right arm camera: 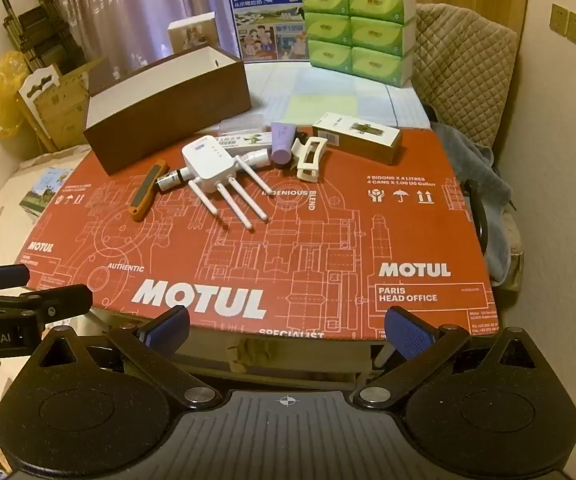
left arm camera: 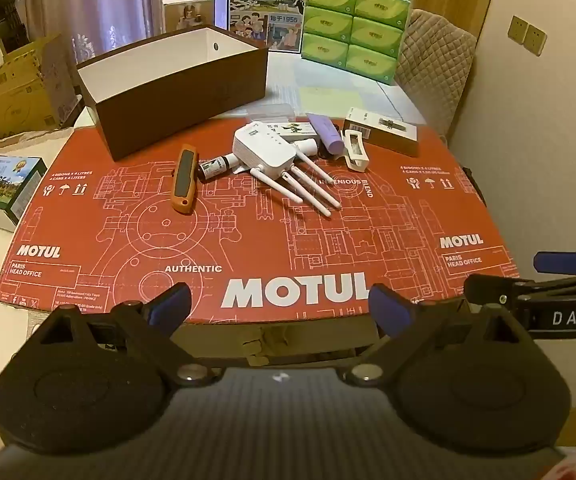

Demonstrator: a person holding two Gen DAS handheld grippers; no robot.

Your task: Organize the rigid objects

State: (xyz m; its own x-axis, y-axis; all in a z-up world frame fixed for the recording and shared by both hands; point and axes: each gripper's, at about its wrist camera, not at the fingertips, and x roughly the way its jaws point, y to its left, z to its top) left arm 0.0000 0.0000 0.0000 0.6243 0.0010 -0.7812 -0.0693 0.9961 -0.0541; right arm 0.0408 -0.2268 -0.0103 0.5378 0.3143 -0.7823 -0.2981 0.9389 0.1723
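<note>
Clutter sits in a loose row across the far half of the red cardboard sheet (left arm camera: 288, 240), well apart from both tools. At the left stands the brown box (left arm camera: 176, 100), open-topped and apparently empty, the likely home for everything. Just beside it lie the orange-and-black knife (left arm camera: 186, 178), then a small dark bottle (left arm camera: 216, 166) touching the white router (left arm camera: 264, 148), whose antennas splay toward the viewer. Further right come the purple tube (left arm camera: 325, 132), the white hair claw (left arm camera: 355, 150) and a tan carton (left arm camera: 383, 130).

Left gripper (left arm camera: 280, 306) is spread wide and empty at the sheet's near edge; right gripper (right arm camera: 288, 326) likewise, jaws fully apart, holding nothing.

Risks, as I judge them: grabbing the router by an antenna could let it swing or slip; lifting it may roll the bottle away; the slick tube could squirt out of a pinch; crowded items invite snagging a neighbour.
</note>
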